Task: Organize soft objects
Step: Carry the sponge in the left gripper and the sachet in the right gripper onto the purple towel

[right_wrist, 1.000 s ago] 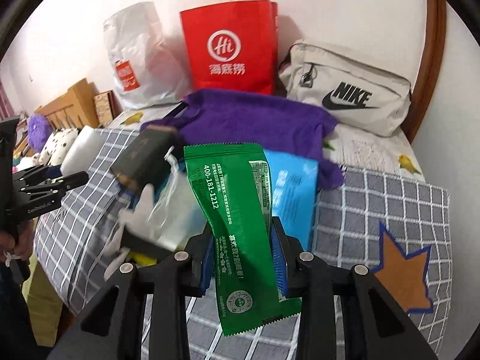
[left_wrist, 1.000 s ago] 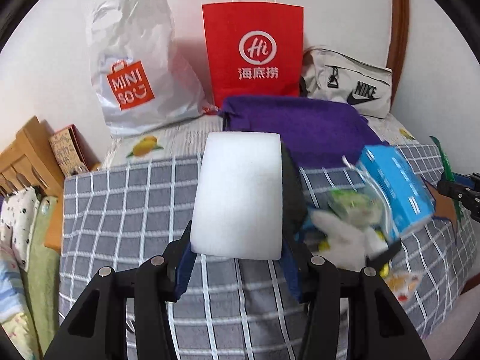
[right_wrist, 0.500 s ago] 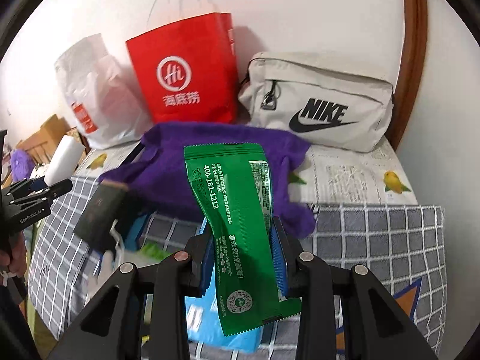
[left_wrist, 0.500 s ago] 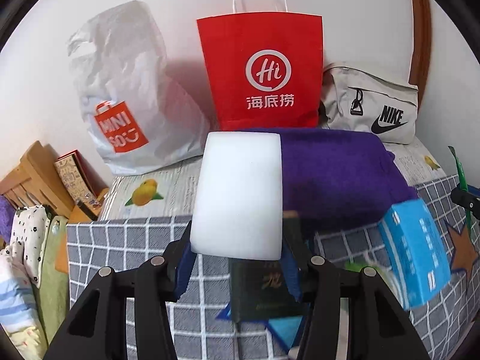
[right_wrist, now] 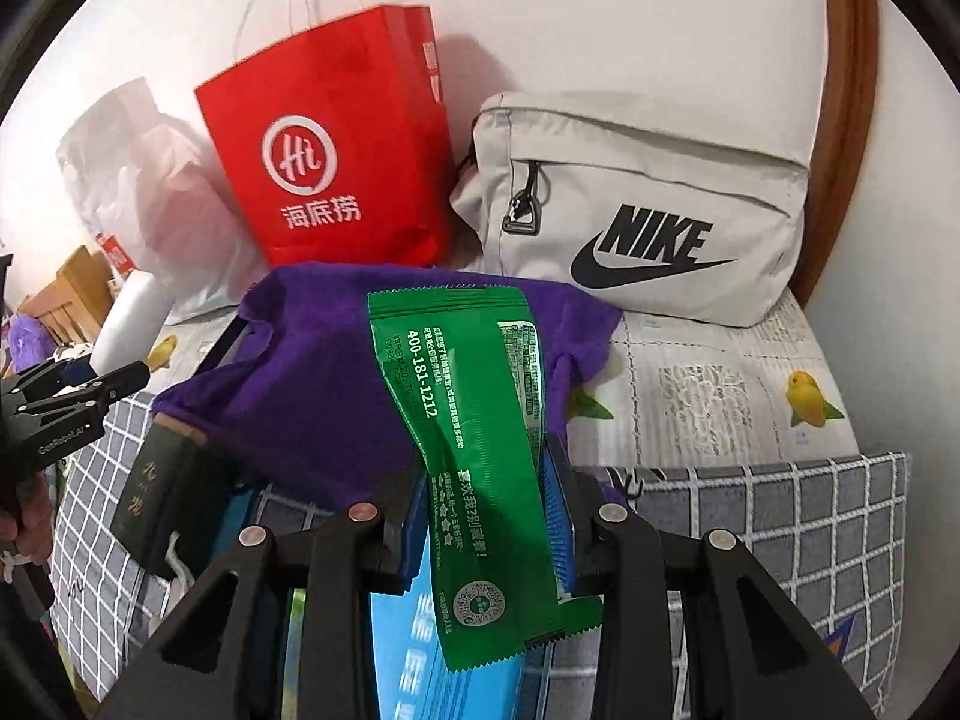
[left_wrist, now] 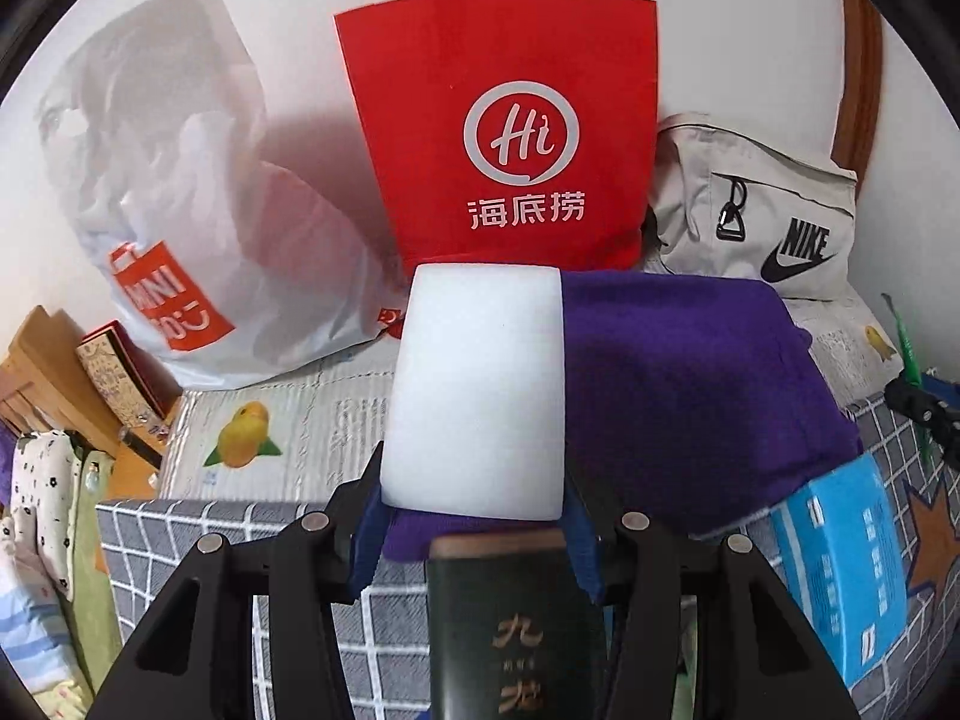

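Observation:
My left gripper is shut on a white foam sponge, held upright in front of the red paper bag; the sponge also shows in the right wrist view. My right gripper is shut on a green wet-wipe packet, held above the purple towel and facing the grey Nike bag. The purple towel lies on the bed just behind the sponge. The red bag stands left of the Nike bag.
A white Miniso plastic bag leans on the wall at left. A dark green box and a blue tissue pack lie on the grey checked cloth. Wooden furniture stands at far left.
Both grippers have moved forward and tilted up toward the bags at the wall, still holding the sponge and the green packet. The bags now look larger and closer.

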`<act>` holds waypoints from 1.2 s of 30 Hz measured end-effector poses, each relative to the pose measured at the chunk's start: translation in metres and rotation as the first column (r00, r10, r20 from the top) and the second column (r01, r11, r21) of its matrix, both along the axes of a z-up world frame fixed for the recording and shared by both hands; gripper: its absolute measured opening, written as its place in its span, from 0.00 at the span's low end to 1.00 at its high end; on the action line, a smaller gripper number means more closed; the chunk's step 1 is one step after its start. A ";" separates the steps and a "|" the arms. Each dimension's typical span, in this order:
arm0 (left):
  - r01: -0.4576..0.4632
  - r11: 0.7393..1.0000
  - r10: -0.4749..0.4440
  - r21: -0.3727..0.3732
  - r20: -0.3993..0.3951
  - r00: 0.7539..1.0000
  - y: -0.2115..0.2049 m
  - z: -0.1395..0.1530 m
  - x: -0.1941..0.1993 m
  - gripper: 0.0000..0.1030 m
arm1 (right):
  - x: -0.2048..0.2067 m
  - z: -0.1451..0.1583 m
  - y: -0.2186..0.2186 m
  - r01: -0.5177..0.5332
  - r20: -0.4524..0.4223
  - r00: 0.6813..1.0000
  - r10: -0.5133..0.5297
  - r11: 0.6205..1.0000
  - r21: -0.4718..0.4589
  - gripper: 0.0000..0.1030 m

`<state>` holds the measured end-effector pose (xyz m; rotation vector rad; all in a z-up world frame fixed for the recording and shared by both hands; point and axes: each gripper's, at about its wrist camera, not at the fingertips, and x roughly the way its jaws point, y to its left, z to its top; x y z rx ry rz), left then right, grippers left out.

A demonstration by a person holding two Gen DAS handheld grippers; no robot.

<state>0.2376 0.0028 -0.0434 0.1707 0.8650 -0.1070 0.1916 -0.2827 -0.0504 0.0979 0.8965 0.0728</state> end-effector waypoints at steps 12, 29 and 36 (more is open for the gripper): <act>0.042 0.999 -0.043 -0.016 -0.065 0.997 -0.011 -0.019 0.050 0.47 | 0.078 -0.041 -0.002 0.018 -0.108 0.994 -0.018 1.000 -0.008 0.33; 0.068 0.998 -0.070 -0.016 -0.116 0.991 -0.013 -0.038 0.077 0.47 | 0.135 -0.088 0.004 -0.015 -0.230 0.973 0.006 0.999 -0.038 0.33; 0.068 0.998 -0.068 -0.010 -0.138 0.988 -0.015 -0.044 0.085 0.47 | 0.139 -0.095 0.007 -0.049 -0.254 0.966 0.041 0.999 -0.024 0.39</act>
